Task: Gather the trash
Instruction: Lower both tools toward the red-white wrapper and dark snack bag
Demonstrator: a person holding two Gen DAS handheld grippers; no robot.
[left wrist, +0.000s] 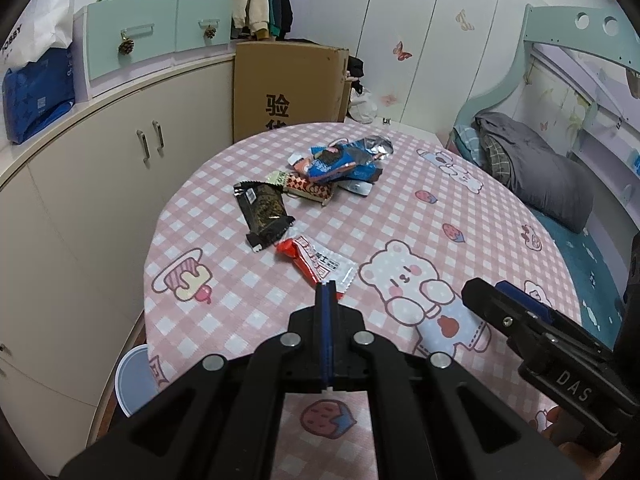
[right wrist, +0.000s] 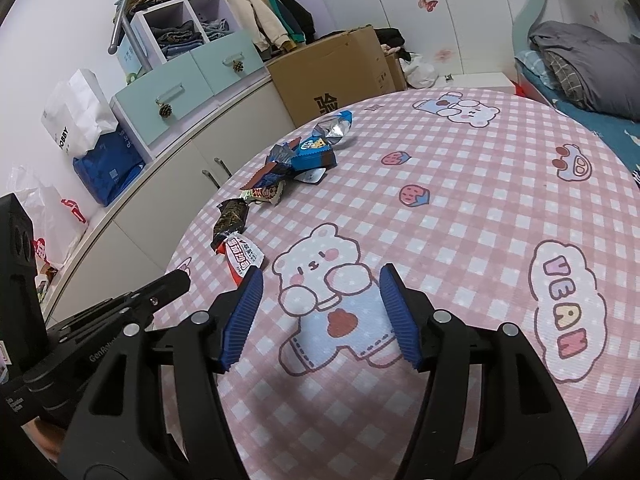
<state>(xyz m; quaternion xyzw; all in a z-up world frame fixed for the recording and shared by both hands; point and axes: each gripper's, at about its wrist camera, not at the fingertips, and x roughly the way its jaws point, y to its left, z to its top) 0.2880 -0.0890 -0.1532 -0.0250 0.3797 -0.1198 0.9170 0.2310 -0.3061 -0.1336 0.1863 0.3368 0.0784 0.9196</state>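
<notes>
Several snack wrappers lie on a round table with a pink checked cloth (left wrist: 400, 208). A red-and-white wrapper (left wrist: 320, 262) lies nearest, just beyond my left gripper (left wrist: 327, 286), which is shut and empty. A black wrapper (left wrist: 264, 214) lies behind it, then a checked wrapper (left wrist: 308, 188) and a pile of blue wrappers (left wrist: 344, 160). My right gripper (right wrist: 320, 276) is open and empty over the bear print, with the red-and-white wrapper (right wrist: 242, 258) at its left finger. The black wrapper (right wrist: 231, 216) and the blue pile (right wrist: 308, 154) lie further back.
Cream cabinets (left wrist: 100, 184) curve along the left of the table. A cardboard box (left wrist: 288, 84) stands behind the table. A bed with a grey blanket (left wrist: 540, 168) is on the right. A round pale blue stool (left wrist: 134, 380) shows below the table's left edge.
</notes>
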